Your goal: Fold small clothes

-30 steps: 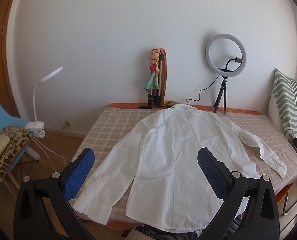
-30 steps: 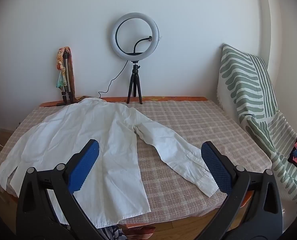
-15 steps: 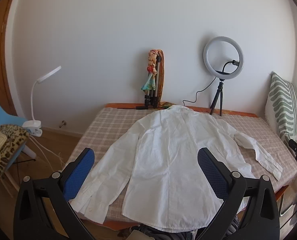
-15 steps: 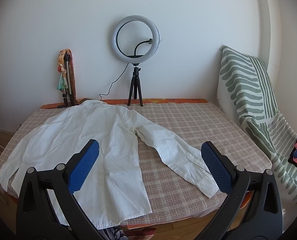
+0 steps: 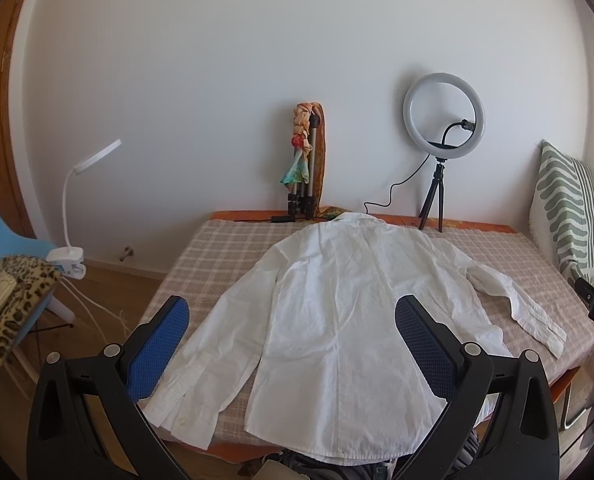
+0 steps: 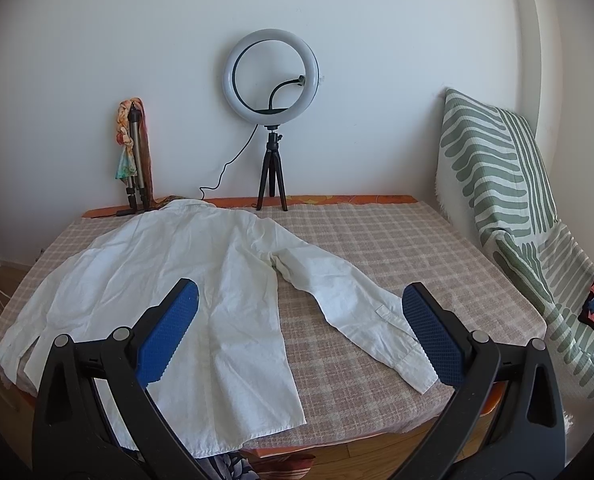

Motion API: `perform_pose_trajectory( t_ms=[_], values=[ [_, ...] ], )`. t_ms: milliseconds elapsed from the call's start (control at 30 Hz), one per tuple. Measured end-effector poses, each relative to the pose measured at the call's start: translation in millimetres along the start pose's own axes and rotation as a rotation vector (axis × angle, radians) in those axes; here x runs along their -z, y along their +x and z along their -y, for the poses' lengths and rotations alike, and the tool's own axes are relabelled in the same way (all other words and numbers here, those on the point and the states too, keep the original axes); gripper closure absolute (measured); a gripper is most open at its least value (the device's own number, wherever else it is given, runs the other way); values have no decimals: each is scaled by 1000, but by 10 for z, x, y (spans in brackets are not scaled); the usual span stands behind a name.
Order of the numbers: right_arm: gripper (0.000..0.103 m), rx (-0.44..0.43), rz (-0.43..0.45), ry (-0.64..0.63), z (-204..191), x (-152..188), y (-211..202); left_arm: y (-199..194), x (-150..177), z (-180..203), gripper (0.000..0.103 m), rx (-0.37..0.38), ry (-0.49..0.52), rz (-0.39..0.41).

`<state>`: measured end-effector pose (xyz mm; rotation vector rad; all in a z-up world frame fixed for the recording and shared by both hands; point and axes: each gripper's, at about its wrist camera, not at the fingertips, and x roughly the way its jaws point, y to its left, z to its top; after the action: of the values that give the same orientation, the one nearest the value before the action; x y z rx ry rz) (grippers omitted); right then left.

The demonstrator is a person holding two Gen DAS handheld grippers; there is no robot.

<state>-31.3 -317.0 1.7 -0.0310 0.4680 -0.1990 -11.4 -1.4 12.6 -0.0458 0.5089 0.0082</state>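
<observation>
A white long-sleeved shirt (image 5: pixel 349 312) lies spread flat, back up, on the checked cloth of the desk (image 6: pixel 397 240), collar toward the far wall and hem hanging a little over the near edge, with both sleeves angled out and down. The left tongs (image 5: pixel 293 344) and the right tongs (image 6: pixel 297 332) both hang above the near edge with jaws wide apart and nothing between them. The shirt looks like thin woven cotton: light, limp and creased, so it should drape and slide on the cloth rather than hold a shape (a single-point pinch would likely let the rest sag). Sensible holds, to my eye, are the right cuff (image 6: pixel 413 364), which lies just below the right tongs, and the left cuff (image 5: pixel 185 412) by the left tongs, or the shoulder seams for a lengthwise fold. The hem's middle is cut off below the desk edge, the buttoned front is hidden underneath, and the collar is too small to read.
</observation>
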Motion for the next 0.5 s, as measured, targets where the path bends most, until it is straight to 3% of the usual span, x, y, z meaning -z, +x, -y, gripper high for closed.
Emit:
perform_pose_trajectory(
  t_ms=[500],
  values=[
    [0,-2,-3,2,-7,16,21,22,15,3,0,-2,-2,-3]
  ],
)
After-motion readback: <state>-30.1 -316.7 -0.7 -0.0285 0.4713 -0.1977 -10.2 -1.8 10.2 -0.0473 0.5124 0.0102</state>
